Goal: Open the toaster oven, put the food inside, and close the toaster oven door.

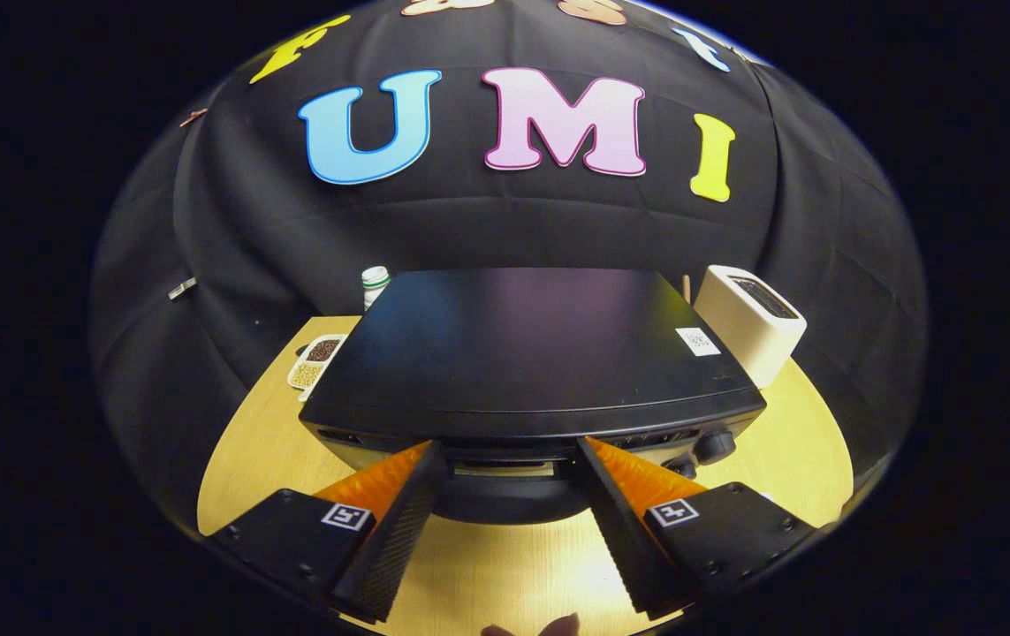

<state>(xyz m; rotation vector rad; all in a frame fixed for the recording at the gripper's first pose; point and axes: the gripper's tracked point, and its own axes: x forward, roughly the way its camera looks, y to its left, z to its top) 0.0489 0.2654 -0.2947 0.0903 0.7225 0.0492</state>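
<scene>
Black toaster oven, one, door shut, just ahead of the released claw; one white toaster beside it

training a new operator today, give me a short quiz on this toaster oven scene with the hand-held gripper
1. True or false: the fingers of the hand-held gripper are spread apart with their tips at the front top edge of the toaster oven.
2. Which item stands just beside the oven on the side with its knobs? A) the white slot toaster B) the divided dish of grains C) the white bottle
3. Fill in: the oven rests on a light ______ table.

Key: 1 true; 2 A; 3 wooden
</scene>
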